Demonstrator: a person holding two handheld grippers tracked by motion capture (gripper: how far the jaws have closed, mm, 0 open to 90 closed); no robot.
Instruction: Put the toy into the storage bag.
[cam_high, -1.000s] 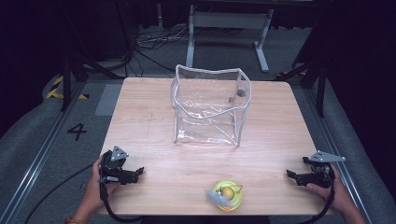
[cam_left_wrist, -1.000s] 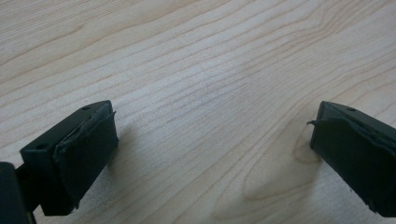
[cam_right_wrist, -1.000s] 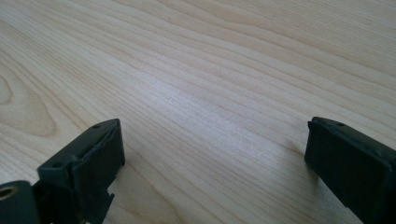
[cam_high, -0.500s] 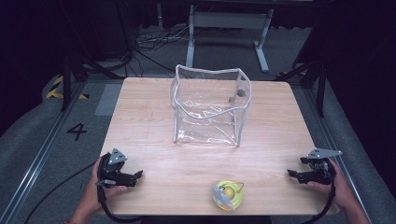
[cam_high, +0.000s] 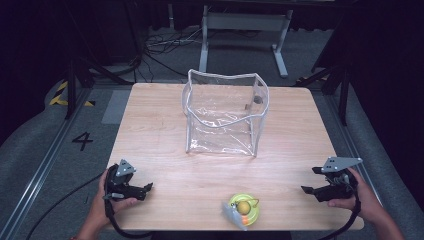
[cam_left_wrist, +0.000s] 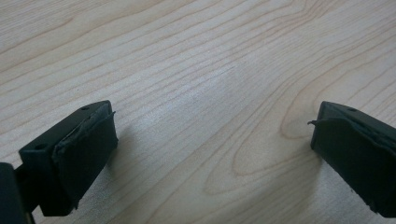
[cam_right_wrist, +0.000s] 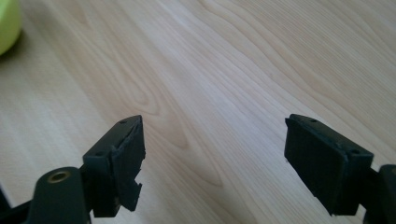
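Note:
A clear plastic bag with a white rim stands upright and open-topped at the middle of the wooden table. A small yellow-green toy with a yellow ball and an orange part lies near the front edge; its yellow edge shows at the top left of the right gripper view. My left gripper rests low at the front left, open, with bare wood between its jaws. At the front right my right gripper is open too, also over bare wood.
Beyond the table's far edge stand metal frame legs and cables on a grey floor. A floor marking "4" lies left of the table. A cable trails from the left gripper.
Both hands have drawn back toward the front edge of the table, the grippers staying open. The bag and the toy have not moved.

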